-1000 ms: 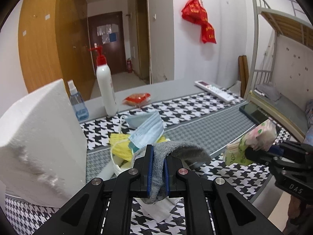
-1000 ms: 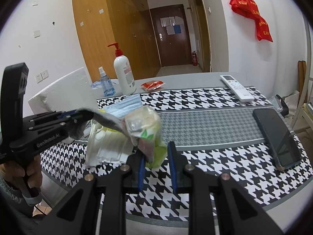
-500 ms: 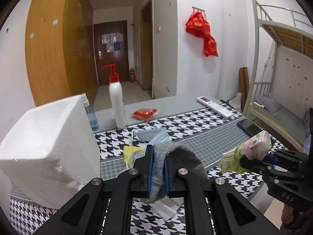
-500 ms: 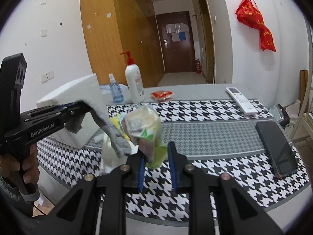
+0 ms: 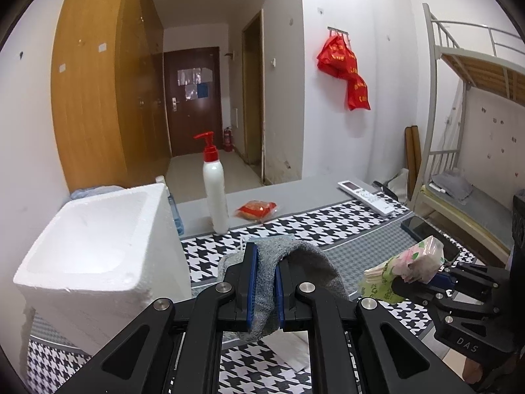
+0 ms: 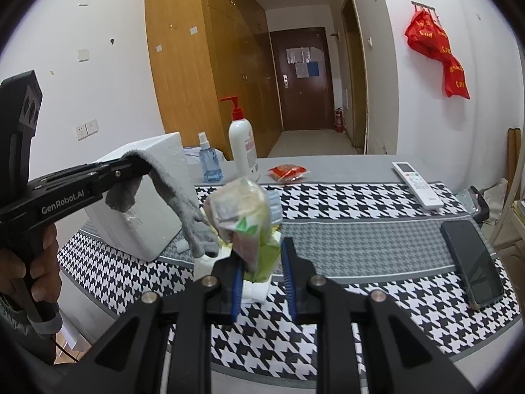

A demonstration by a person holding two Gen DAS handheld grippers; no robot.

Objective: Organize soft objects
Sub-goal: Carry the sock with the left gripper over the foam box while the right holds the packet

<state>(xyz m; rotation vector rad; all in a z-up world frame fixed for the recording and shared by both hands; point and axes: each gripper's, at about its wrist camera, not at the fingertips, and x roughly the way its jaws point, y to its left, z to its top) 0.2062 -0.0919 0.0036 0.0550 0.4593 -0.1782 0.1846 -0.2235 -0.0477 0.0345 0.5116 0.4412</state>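
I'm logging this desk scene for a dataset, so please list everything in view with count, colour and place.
Sock: 1, grey, held above the table.
Tissue pack: 1, green-pink, held up.
Foam box: 1, white, table's left side.
Pump bottle: 1, white with red pump, table's back.
Spray bottle: 1, blue, beside the pump bottle.
Snack packet: 1, red, table's back.
Remote: 1, white, right back.
Phone: 1, black, right.
Tablecloth: 1, black-white houndstooth with a grey band.
Left gripper: black, grips the sock.
Right gripper: black, grips the tissue pack.
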